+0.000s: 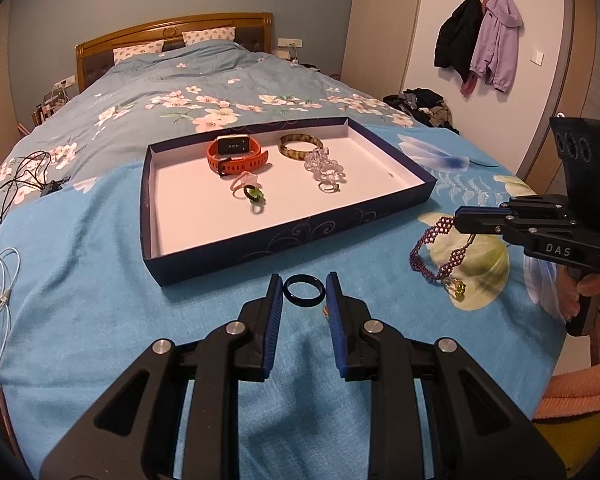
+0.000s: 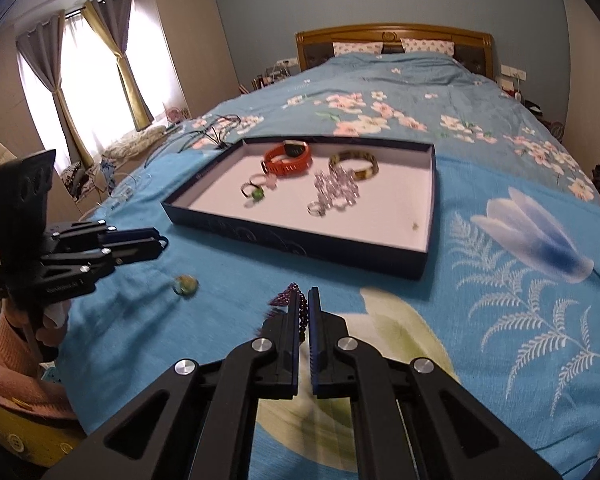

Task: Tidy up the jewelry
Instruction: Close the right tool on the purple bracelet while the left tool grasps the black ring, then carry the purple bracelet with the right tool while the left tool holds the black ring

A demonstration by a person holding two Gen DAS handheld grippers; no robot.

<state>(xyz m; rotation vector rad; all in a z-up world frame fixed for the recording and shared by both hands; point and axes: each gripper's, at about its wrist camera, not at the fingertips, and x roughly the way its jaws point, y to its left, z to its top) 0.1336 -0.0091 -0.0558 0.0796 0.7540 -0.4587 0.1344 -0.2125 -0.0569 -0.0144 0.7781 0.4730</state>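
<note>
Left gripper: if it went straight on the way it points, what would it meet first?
Left gripper, shut on the dark ring, points at the near wall of the box; that likely comes first, though depth is unclear.

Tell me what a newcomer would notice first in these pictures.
First the dark blue tray in the middle of the bed, holding an orange watch, a bangle and rings. Next, the right tool pinching a purple beaded necklace just off the blanket, right of the tray. In front, the left tool holds a dark ring.
</note>
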